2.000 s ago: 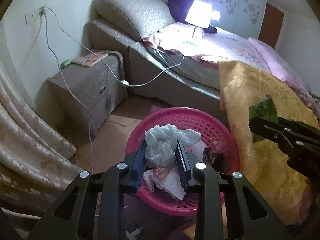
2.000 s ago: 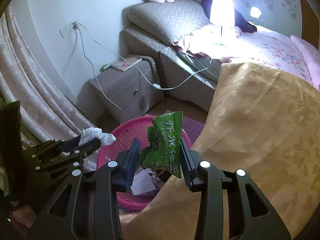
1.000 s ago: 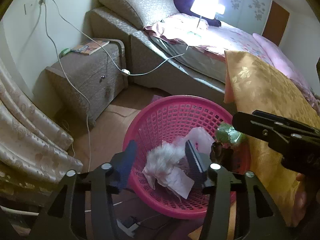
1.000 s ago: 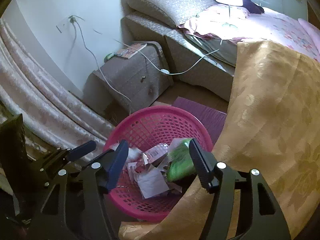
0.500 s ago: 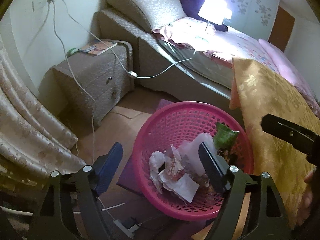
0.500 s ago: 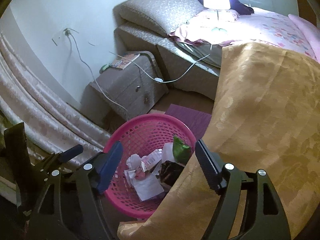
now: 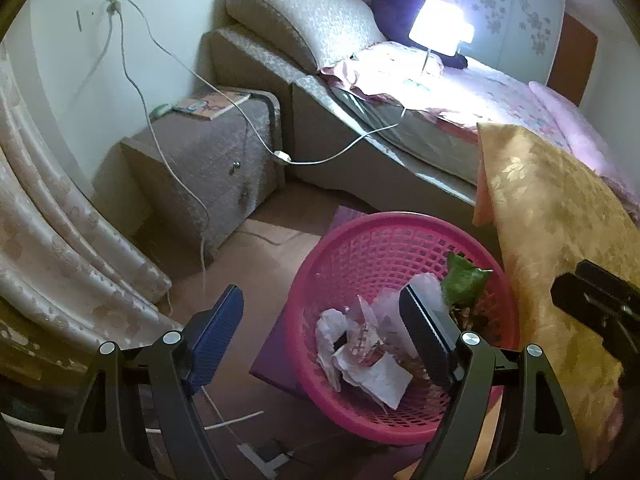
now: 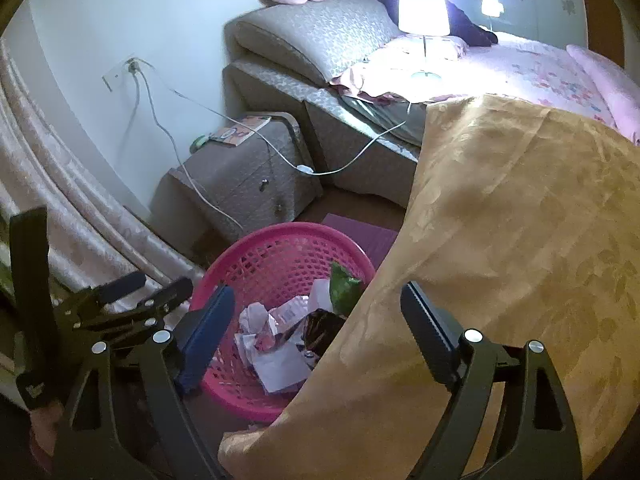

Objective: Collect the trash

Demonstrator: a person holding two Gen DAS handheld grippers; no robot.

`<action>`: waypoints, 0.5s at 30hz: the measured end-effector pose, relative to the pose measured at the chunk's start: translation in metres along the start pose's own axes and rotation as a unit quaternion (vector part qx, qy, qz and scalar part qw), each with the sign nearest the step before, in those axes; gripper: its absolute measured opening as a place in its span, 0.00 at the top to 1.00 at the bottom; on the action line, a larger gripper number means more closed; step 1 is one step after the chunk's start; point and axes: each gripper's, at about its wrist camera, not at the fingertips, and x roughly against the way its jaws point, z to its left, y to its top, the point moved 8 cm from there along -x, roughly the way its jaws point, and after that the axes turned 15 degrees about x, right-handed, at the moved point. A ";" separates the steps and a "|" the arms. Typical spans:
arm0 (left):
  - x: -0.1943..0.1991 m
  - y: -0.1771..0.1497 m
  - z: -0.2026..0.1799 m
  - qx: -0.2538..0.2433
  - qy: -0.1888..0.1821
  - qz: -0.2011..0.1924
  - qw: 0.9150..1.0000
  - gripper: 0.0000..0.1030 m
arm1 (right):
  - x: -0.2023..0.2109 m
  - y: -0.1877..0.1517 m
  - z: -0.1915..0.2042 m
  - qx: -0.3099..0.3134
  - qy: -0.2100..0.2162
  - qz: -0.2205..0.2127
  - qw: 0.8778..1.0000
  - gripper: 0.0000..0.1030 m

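Note:
A pink plastic basket [image 7: 384, 224] stands on the floor beside the bed; it also shows in the right wrist view [image 8: 280, 236]. It holds crumpled white paper [image 7: 360, 356], a green snack wrapper [image 7: 464, 282] and other scraps. My left gripper [image 7: 320, 332] is open and empty, above the basket's left rim. My right gripper [image 8: 320, 332] is open and empty, above the basket's right edge and the gold cloth. The wrapper also shows in the right wrist view [image 8: 342, 286], as does the paper [image 8: 276, 344].
A gold patterned cloth [image 8: 520, 240] hangs over a surface right of the basket. A grey nightstand [image 7: 208, 152] with a book stands at the left, white cables [image 7: 192, 196] trailing to the floor. Curtains [image 7: 48, 220] hang at far left. A lit lamp [image 7: 440, 28] stands on the bed.
Both grippers opened: the left let the white paper wad fall into the basket, the right dropped the green wrapper there. Both have since lifted back from the basket.

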 end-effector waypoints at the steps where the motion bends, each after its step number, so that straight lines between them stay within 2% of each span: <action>1: 0.001 0.001 0.000 -0.001 0.002 -0.001 1.000 0.24 | 0.001 0.000 0.001 0.002 0.000 -0.001 1.000 0.20; 15: 0.030 0.006 0.012 -0.010 0.031 -0.035 0.999 0.23 | 0.024 0.002 0.027 0.055 -0.012 -0.033 0.998 0.12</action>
